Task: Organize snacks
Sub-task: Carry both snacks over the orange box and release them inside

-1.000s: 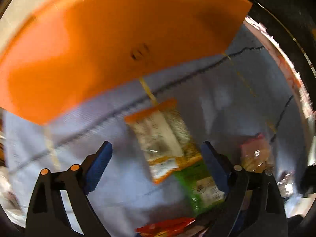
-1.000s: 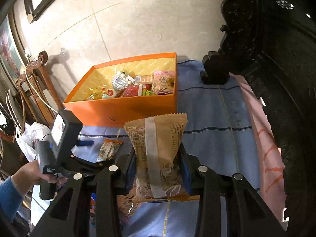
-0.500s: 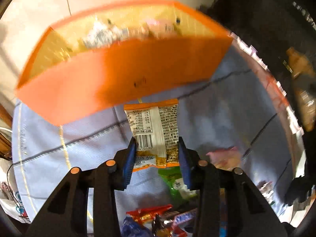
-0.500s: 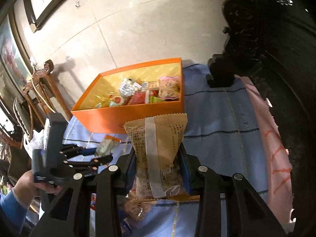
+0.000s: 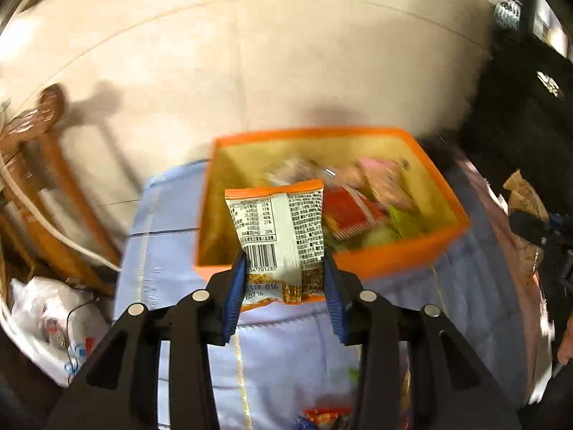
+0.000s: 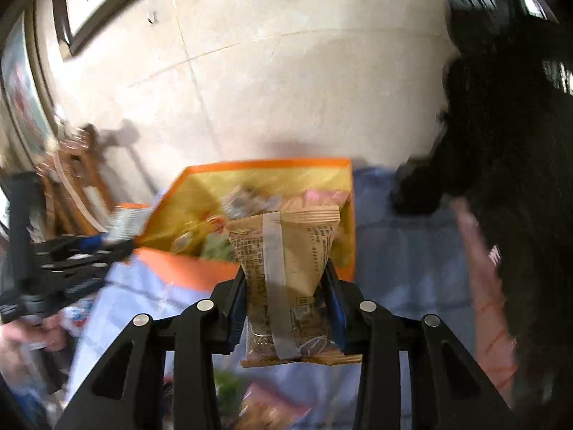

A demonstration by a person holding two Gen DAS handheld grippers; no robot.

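- Left wrist view first: a pale blue tablecloth (image 5: 293,351) spreads under and ahead of the jaws, with a thin yellow stripe running back below them.
- Beyond the jaw tips stands an orange box (image 5: 401,258), open-topped, its near wall just past the fingertips; blurred snack packs (image 5: 358,211) lie inside it, red, pink and green among them.
- Off to the left of the jaws are a wooden chair (image 5: 43,165) and, nearer, a white plastic bag (image 5: 39,315).
- The left gripper (image 5: 284,268) is closed most of the way on an orange-edged snack packet (image 5: 279,229), blue pads pressing its lower sides; the packet stands upright, its barcode side to the camera, its top edge overlapping the box opening.
- Below the jaws, at the bottom edge, a few loose wrappers (image 5: 322,414) lie on the cloth.
- Right wrist view: the same orange box (image 6: 186,268) sits ahead of the jaws and slightly left, on the blue tablecloth (image 6: 401,251).
- The right gripper (image 6: 286,286) is clamped on a tan snack packet (image 6: 286,251), held upright by its lower half, a grey seam strip running down its middle and its crimped top in front of the box's right half.
- Far left of these jaws the other gripper shows, blurred.
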